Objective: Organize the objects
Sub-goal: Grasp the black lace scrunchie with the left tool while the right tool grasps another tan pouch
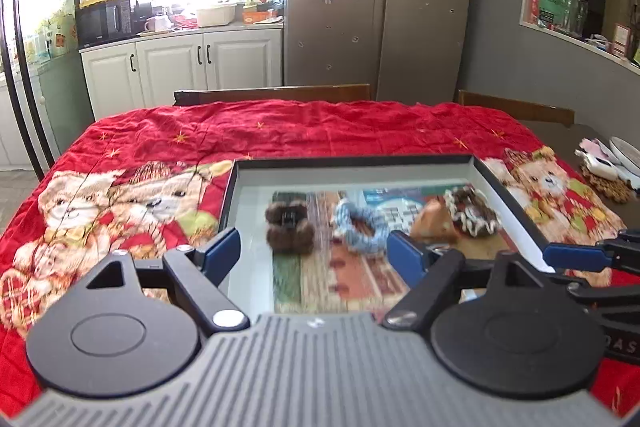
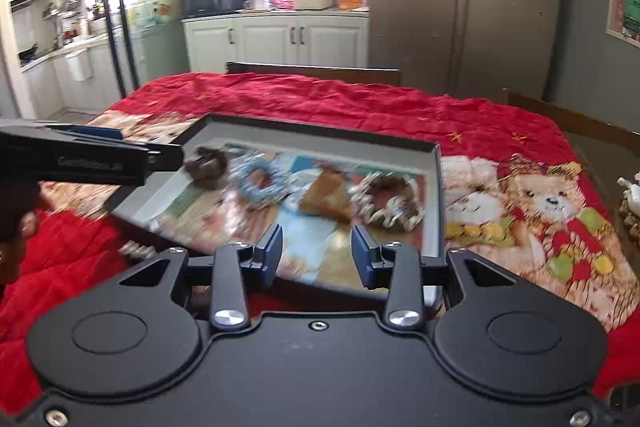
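Observation:
A shallow black box [image 1: 360, 159] with a pictured floor lies on the red cloth. Inside, from left to right, are a brown furry hair clip [image 1: 289, 227], a blue scrunchie [image 1: 358, 227], a tan piece [image 1: 434, 225] and a brown-and-white scrunchie [image 1: 472, 211]. My left gripper [image 1: 314, 255] stands wide open above the box's near part, holding nothing. The right wrist view shows the same box [image 2: 320, 129], clip [image 2: 208, 165], blue scrunchie [image 2: 260, 181], tan piece [image 2: 326, 201] and brown-and-white scrunchie [image 2: 390, 201]. My right gripper [image 2: 319, 255] hovers over the near rim, partly open, nothing between its pads.
A red bear-printed cloth [image 1: 168, 131] covers the table. Wooden chair backs [image 1: 272, 93] stand at its far edge. White items on a woven mat [image 1: 604, 175] sit on the bare table at the right. Beyond are cabinets and a fridge [image 1: 380, 7].

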{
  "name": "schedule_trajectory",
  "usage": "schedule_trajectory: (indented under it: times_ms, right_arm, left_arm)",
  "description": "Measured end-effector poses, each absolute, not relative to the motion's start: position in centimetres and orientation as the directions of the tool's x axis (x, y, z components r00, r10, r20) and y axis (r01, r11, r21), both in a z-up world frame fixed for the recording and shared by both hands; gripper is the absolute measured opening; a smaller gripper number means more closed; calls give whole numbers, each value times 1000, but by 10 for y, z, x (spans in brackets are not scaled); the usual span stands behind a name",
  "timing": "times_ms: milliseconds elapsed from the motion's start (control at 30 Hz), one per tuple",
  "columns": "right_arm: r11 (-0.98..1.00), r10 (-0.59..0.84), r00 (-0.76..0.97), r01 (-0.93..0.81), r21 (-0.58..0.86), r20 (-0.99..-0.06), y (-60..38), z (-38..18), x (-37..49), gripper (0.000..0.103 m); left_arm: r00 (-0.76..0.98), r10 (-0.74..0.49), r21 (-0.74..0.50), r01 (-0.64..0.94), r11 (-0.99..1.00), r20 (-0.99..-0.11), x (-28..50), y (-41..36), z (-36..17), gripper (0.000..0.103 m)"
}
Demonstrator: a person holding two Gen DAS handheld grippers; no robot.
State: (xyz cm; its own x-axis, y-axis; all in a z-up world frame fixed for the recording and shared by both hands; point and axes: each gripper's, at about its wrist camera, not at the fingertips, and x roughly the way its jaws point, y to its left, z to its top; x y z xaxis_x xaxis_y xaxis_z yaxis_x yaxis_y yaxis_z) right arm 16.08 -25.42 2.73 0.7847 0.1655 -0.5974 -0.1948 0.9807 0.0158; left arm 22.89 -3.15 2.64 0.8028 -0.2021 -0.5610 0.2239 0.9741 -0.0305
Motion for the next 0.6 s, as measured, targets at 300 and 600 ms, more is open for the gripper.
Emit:
schedule_trajectory:
  times_ms: [300, 600]
  right_arm:
    - [956, 261, 752, -289, 53, -605, -230, 11, 100, 37]
    - [944, 301, 739, -320, 79, -603, -210, -3, 75, 37]
  left_arm:
    - [767, -263, -31, 303, 952, -586, 191, -12, 4, 87]
    - [723, -309, -32, 369, 929, -618, 187, -5, -24, 69]
